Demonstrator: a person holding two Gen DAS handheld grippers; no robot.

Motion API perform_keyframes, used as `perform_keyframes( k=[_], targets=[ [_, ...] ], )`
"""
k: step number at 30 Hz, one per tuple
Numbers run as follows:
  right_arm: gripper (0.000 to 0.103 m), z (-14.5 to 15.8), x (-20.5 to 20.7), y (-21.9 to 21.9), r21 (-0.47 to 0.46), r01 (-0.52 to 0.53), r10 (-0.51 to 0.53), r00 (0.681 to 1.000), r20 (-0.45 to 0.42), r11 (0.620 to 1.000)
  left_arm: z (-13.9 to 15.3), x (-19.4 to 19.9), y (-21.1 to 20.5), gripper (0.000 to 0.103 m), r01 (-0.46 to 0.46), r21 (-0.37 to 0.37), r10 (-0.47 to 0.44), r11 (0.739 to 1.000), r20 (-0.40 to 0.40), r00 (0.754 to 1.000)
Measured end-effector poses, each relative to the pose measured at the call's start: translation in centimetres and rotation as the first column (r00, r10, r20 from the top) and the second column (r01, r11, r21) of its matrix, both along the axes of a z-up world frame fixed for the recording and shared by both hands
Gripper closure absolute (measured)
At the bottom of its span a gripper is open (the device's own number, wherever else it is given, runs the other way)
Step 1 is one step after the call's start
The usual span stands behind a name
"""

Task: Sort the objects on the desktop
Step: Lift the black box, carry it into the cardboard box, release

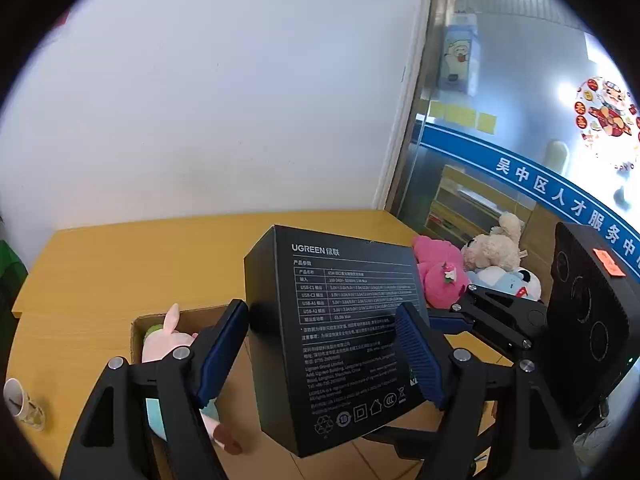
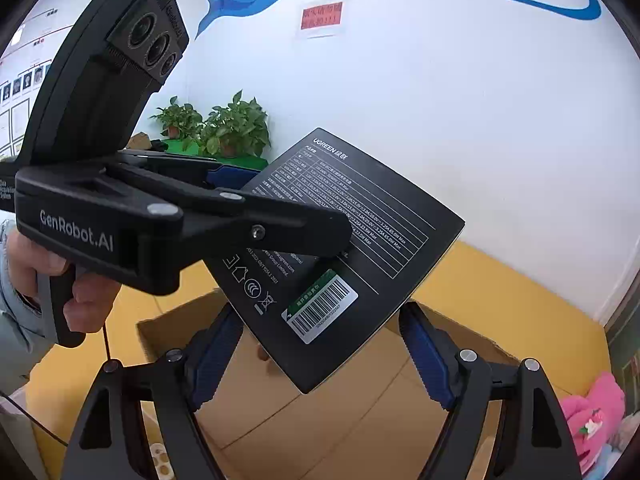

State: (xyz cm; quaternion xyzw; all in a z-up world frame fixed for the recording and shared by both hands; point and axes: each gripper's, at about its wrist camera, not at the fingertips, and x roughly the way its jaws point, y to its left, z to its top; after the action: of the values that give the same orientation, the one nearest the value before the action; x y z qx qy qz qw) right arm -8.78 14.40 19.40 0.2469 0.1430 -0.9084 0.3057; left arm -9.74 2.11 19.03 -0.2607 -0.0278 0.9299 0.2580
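Left gripper (image 1: 322,354): I clamped the black UGREEN box (image 1: 340,332) above the cardboard box (image 2: 320,412).
Right gripper (image 2: 320,364): my jaws stood wide, holding nothing.

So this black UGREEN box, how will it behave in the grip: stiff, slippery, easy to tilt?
The black UGREEN box probably stays stiff: its faces look flat and its edges sharp under the left gripper. Its smooth printed surface may slip, though the ribbed blue pads should help. Held near one end, it could tilt.
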Motion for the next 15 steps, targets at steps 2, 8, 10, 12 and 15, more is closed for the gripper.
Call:
perform_keyframes(
  k=[2, 8, 10, 12, 15],
  targets=[
    [0.024, -0.9, -1.7, -0.1, 0.006, 0.003, -0.004, 1.0, 0.023, 1.0, -0.8, -1.6, 0.4, 0.028, -0.003, -0.017, 0.004, 1.0, 0.021, 1.0],
    [0.024, -5.5, -7.8, 0.0, 0.005, 0.028, -0.029, 0.98, 0.195, 1.0, -5.2, -7.7, 1.6, 0.028, -0.014, -0.052, 0.021, 0.999, 0.142, 0.99],
    [0.024, -7.5, -9.6, 0.2, 0.008, 0.04, -0.041, 0.971, 0.237, 0.999, -7.3, -9.6, 2.0, 0.028, -0.012, -0.059, 0.023, 0.998, 0.188, 0.982],
    [0.024, -9.5, -11.4, 0.5, -0.005, 0.046, -0.043, 0.956, 0.291, 0.999, -9.4, -11.2, 2.3, 0.028, -0.014, -0.059, 0.028, 0.998, 0.237, 0.971],
    [0.024, -12.3, -14.6, 0.7, -0.008, 0.052, -0.046, 0.933, 0.356, 0.999, -12.0, -13.6, 2.6, 0.028, -0.018, -0.057, 0.035, 0.998, 0.315, 0.948]
  ],
)
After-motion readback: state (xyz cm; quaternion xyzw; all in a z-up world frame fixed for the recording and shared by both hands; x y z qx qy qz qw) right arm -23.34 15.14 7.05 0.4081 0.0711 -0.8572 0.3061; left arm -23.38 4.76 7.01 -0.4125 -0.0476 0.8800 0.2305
